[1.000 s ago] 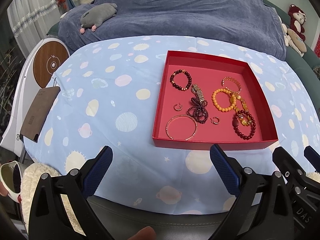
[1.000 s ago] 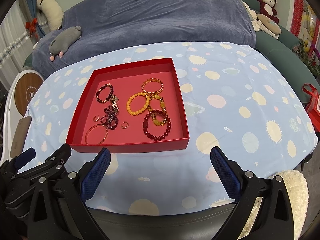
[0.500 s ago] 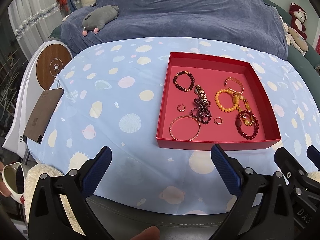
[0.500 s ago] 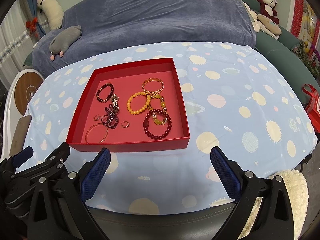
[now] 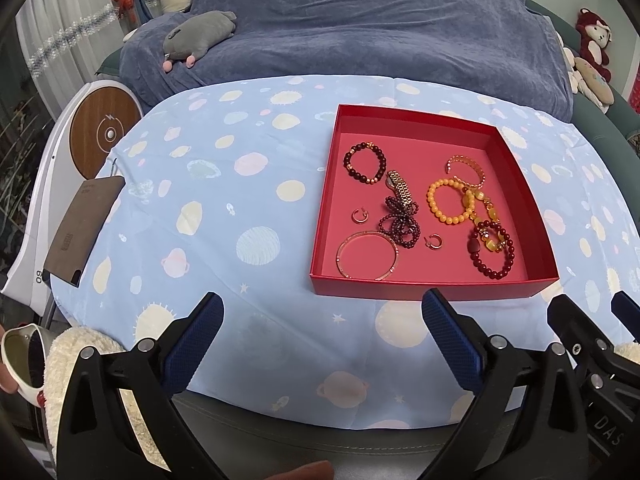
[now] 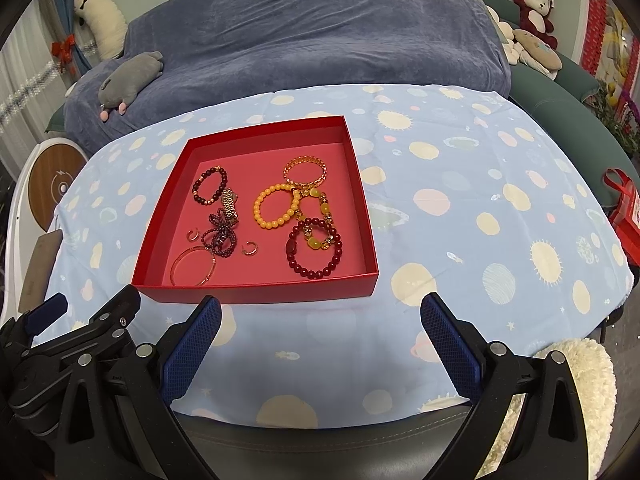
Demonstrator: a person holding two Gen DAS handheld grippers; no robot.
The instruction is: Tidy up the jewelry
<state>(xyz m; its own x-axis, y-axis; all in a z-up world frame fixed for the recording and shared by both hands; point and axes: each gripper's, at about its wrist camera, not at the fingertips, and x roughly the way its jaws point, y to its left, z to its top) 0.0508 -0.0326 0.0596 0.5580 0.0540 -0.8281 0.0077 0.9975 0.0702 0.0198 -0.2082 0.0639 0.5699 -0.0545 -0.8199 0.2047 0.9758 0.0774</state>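
A shallow red tray point(image 5: 320, 216) point(image 6: 360, 196) sits on the planet-print blue tablecloth. Inside lie several pieces: a dark bead bracelet point(image 5: 364, 168) point(image 6: 210, 186), a metal watch band point(image 5: 400, 190), a purple bead tangle point(image 5: 400, 224) point(image 6: 219, 238), a thin gold bangle point(image 5: 367, 255) point(image 6: 193, 267), two small hoop earrings point(image 5: 359, 215) point(image 5: 433, 241), an orange bead bracelet point(image 5: 449, 202) point(image 6: 277, 206), a gold chain bracelet point(image 6: 305, 172) and a red bead bracelet point(image 5: 492, 254) point(image 6: 315, 252). My left gripper point(image 5: 322, 336) and right gripper point(image 6: 320, 336) are open and empty, near the table's front edge, short of the tray.
A blue-covered sofa with a grey plush toy point(image 5: 198, 38) stands behind the table. A brown pouch point(image 5: 82, 230) lies at the table's left edge. A round white and wood device point(image 5: 102, 132) stands left. A red bag point(image 6: 624, 216) is at the right.
Both grippers have drawn back and up slightly, so the tray looks a little farther off. The jewelry and the jaws have not moved.
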